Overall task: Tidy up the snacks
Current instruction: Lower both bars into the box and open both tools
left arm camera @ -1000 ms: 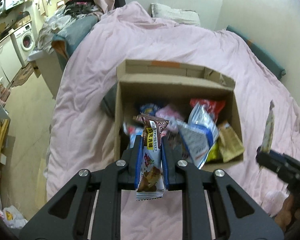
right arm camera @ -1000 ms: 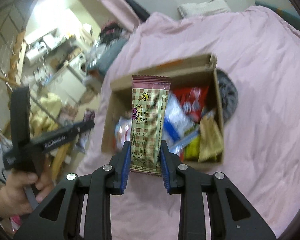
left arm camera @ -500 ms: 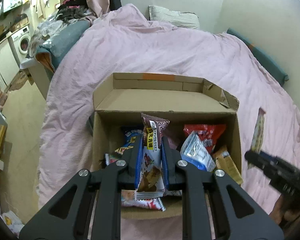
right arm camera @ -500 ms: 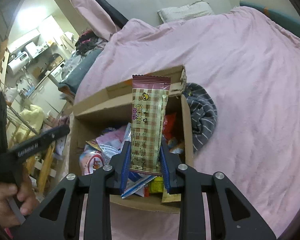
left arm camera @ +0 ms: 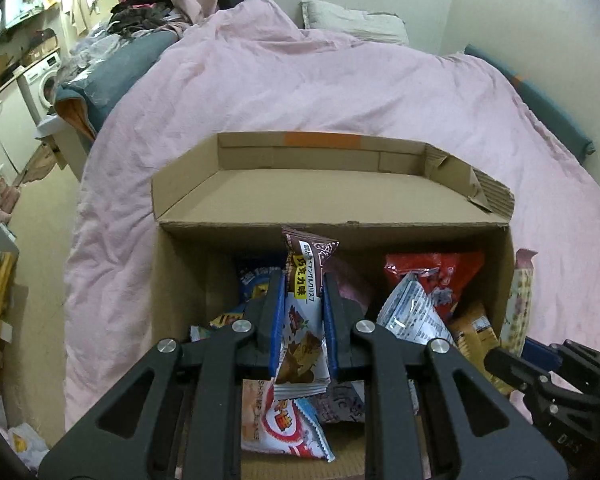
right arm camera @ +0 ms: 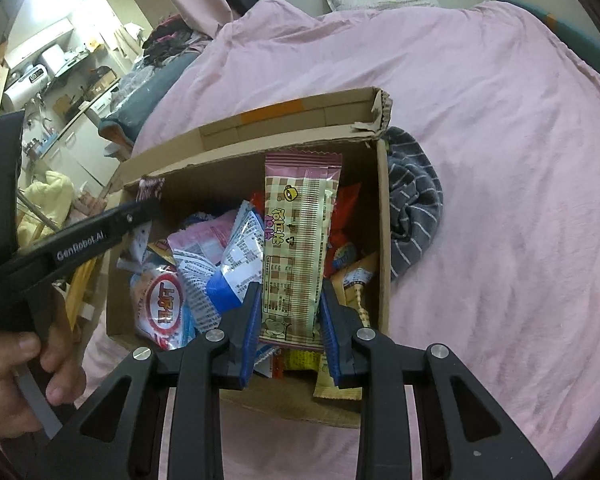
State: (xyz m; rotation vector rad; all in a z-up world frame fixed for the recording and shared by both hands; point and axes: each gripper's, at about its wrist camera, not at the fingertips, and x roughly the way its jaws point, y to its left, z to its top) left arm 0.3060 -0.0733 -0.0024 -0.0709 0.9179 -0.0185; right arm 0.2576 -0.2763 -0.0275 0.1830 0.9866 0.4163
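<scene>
Left wrist view: left gripper angles steeply down over the open cardboard box, blue pads clamped tight on a brown chocolate wafer pack that stands upright between them, its top over the packets inside. Right gripper likewise tilts down over the box's right half, jaws pinched on a long pink checked wafer bar, held upright. In the right wrist view a bare hand grips the left tool's handle at the lower left.

Against a second ago: both tools sit lower and closer in. The box fills far more of each view; the brown pack, then short of the box's near wall, is now over its contents. The pink bar, then held out beside the box, now sits at its right wall. Both grips unchanged.

Around: box rests on a pink duvet. Inside lie a red bag, a white-and-blue bag, a white packet with a red circle, and others heaped. A grey striped cloth touches the box's right wall. The far flap stands up behind the contents. A pillow lies at the head of the bed.
</scene>
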